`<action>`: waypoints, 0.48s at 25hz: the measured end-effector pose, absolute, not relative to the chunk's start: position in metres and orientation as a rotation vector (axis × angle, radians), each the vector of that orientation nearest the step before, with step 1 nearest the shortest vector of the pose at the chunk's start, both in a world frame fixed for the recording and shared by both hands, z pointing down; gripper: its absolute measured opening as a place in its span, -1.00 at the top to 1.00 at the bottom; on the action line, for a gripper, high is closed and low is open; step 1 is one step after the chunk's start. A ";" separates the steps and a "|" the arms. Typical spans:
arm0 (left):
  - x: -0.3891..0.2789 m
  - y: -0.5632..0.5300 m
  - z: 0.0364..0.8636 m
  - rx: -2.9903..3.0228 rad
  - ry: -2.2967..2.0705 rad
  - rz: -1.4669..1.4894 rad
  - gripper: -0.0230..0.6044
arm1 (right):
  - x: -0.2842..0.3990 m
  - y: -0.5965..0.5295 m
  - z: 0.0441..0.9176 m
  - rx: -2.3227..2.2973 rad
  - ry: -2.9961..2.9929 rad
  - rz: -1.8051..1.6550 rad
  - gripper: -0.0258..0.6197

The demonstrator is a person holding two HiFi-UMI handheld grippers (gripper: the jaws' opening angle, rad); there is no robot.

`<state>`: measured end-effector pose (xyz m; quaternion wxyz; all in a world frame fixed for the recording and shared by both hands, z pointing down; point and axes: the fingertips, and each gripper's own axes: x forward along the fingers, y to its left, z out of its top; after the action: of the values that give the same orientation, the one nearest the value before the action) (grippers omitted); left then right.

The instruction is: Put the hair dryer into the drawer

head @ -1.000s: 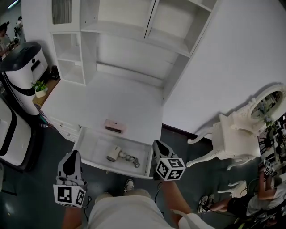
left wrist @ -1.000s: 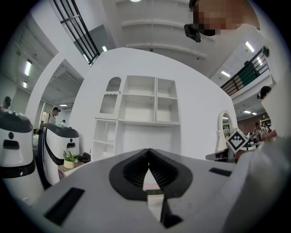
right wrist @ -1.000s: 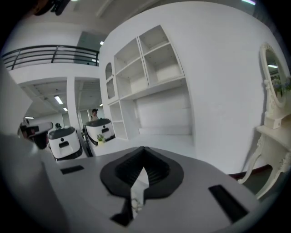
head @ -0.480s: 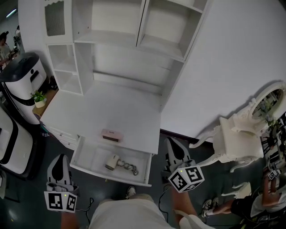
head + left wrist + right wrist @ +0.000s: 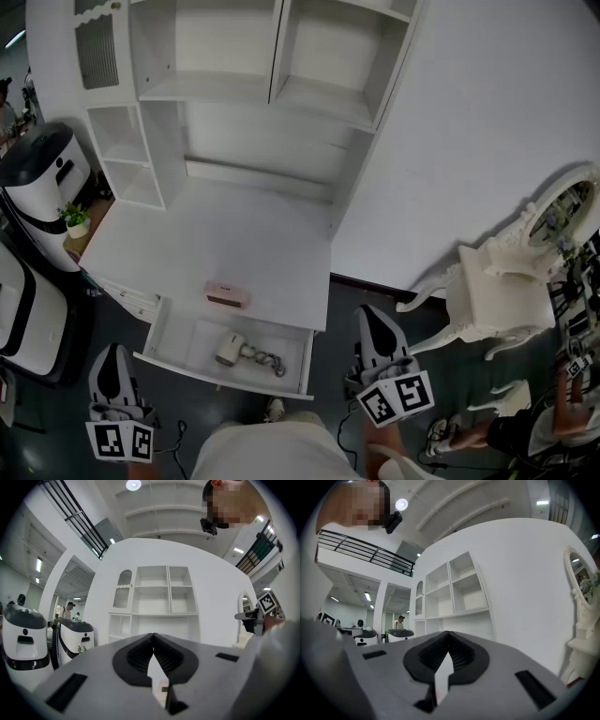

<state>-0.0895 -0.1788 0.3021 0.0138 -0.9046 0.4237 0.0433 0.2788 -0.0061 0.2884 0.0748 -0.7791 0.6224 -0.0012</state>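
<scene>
desk (image 5: pixel 234 244): wht, matt, smooth | hair dryer (image 5: pixel 228 352): pale plastic | floor (image 5: pixel 333 361): dk, sl. sheen

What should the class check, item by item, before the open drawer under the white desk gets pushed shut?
1. Hair dryer lies inside the drawer: ok.
2. Cord coiled inside the drawer, not over its rim: ok.
3. Pink box sits on the desk, clear of the drawer: ok.
4. Left gripper shut, nothing between its jaws: ok.
5. Right gripper shut, nothing between its jaws: ok.
6. Drawer closed: not ok, it stands open.
</scene>
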 end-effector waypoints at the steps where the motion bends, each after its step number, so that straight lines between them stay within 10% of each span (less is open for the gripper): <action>1: -0.089 -0.179 0.302 -2.814 1.329 0.134 0.88 | 0.280 -0.006 0.289 -2.342 1.868 -0.002 0.89; 12: -0.085 -0.177 0.314 -2.801 1.404 0.119 0.88 | 0.281 -0.033 0.301 -2.297 1.951 -0.044 0.89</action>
<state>-0.0847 -0.1773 0.3137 0.0032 -0.8933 0.4478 0.0380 0.2805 -0.0327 0.3007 0.0637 -0.7607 0.6458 -0.0145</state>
